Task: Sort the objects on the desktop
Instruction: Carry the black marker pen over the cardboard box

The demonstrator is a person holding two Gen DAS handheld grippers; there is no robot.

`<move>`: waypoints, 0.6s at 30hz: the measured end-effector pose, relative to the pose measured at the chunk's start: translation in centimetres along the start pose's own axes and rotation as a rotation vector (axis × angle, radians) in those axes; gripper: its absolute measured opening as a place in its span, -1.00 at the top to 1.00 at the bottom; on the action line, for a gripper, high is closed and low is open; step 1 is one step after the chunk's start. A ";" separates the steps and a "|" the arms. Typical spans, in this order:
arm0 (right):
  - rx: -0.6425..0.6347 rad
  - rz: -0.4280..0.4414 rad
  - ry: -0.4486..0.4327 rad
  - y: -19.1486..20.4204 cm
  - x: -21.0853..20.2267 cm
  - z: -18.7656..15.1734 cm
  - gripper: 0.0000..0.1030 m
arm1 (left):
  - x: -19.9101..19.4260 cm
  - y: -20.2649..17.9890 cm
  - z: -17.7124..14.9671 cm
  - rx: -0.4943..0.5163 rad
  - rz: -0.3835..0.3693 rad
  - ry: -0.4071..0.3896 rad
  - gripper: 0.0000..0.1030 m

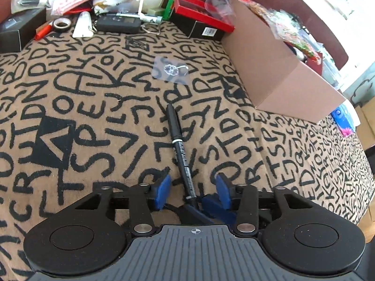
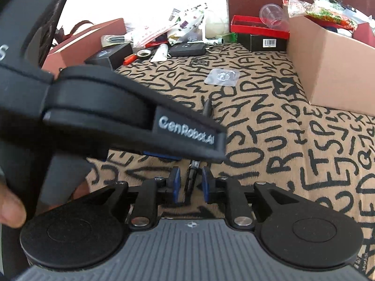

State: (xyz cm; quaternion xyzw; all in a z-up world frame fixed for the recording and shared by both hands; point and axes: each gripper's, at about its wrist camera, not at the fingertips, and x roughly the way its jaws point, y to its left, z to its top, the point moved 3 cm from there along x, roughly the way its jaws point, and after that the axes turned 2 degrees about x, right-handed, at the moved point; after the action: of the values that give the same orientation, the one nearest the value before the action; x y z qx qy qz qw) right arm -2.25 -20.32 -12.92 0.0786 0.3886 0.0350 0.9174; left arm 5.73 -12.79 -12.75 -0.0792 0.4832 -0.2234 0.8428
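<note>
A black marker pen (image 1: pixel 180 147) lies on the letter-patterned cloth (image 1: pixel 93 117), its near end between the blue pads of my left gripper (image 1: pixel 193 188), which is open around it. In the right wrist view the pen (image 2: pixel 193 171) lies between the pads of my right gripper (image 2: pixel 189 183); they stand apart and do not touch it. The left gripper's black body (image 2: pixel 117 112) crosses over the pen there and hides its middle. A clear plastic packet with a small hook (image 1: pixel 170 70) lies farther back; it also shows in the right wrist view (image 2: pixel 222 76).
An open cardboard box (image 1: pixel 276 70) full of packets stands at the right. At the back lie a red-and-black box (image 1: pixel 201 21), a clear cup (image 1: pixel 218 2), a dark remote (image 1: pixel 118 23), a tape roll (image 1: pixel 61 24), a white tube (image 1: pixel 82 24) and a black box (image 1: pixel 18 31).
</note>
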 end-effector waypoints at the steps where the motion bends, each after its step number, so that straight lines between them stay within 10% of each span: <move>1: 0.007 -0.006 0.000 -0.1 0.2 0.1 0.57 | 0.0 0.2 0.1 -0.002 0.008 0.000 0.17; 18: 0.021 -0.009 -0.002 -0.8 1.3 1.0 0.78 | 1.5 -1.0 1.1 0.063 0.055 0.002 0.35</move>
State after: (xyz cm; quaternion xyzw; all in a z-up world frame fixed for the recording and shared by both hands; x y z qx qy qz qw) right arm -0.66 -21.06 -13.25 0.0864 0.3882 0.0269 0.9171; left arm 7.02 -14.43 -12.95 -0.0391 0.4787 -0.2151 0.8503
